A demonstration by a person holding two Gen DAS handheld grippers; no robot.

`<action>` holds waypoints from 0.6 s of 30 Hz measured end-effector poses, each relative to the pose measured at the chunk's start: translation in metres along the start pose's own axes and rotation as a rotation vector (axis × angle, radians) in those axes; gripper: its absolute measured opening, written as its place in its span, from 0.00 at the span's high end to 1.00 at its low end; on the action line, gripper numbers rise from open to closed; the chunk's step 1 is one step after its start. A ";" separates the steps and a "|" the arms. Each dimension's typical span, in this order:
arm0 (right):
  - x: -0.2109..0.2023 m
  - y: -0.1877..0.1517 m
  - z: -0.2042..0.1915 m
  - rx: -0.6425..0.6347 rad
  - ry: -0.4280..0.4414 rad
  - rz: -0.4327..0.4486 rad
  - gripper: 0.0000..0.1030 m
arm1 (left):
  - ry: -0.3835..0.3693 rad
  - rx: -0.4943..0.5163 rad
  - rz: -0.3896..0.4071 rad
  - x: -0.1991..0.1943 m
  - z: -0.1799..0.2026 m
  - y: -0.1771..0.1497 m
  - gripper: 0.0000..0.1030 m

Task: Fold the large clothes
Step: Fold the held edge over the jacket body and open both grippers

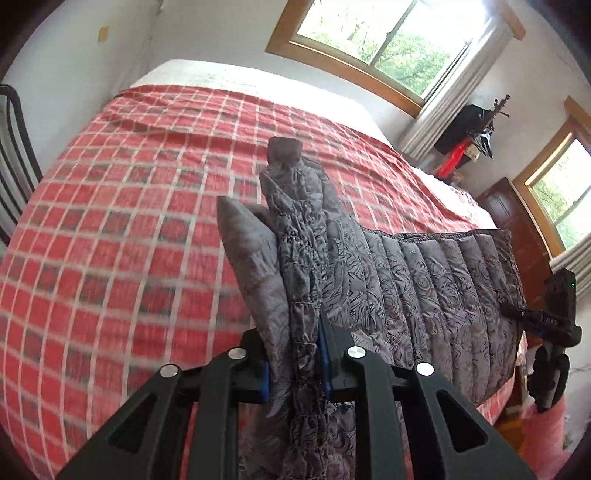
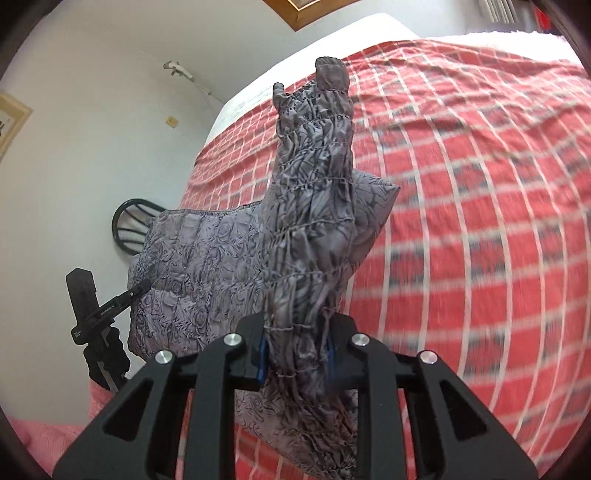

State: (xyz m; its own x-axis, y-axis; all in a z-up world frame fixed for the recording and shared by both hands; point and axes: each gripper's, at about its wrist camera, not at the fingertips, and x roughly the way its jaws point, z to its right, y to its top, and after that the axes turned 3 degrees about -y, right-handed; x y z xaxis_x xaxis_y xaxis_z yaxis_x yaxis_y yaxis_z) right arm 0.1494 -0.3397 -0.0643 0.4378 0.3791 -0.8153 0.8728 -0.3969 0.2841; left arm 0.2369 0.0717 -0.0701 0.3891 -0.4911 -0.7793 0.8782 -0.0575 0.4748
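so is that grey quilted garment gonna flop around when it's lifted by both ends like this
Probably floppy: the grey quilted garment bunches into folds where the left gripper pinches it and sags between there and the right gripper. The puffy quilting suggests it is light. Its sheen hints it may slip.

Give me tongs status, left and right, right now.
Left tongs: closed on a bunched edge of the grey quilted garment.
Right tongs: closed on another bunched edge of that garment.

Left gripper [image 1: 295, 363] clamped on gathered edge of grey quilted jacket [image 1: 406, 273].
Jacket hangs stretched toward 3 o'clock, where the right gripper [image 1: 517, 312] meets its far edge; red checked bedspread [image 1: 129, 221] lies beneath; windows [image 1: 388, 33] at 1 o'clock.
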 end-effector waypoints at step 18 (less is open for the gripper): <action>0.062 -0.105 0.062 0.190 -0.093 -0.115 0.68 | 0.121 -0.083 -0.135 0.038 -0.058 -0.128 0.66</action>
State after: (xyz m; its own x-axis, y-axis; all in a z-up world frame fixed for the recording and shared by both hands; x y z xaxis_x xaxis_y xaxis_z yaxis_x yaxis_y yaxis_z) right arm 0.0715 -0.3262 -0.1756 0.3084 0.3557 -0.8823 0.8557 -0.5088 0.0940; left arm 0.1559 0.1111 -0.1842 0.2923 -0.3758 -0.8794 0.9426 -0.0419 0.3313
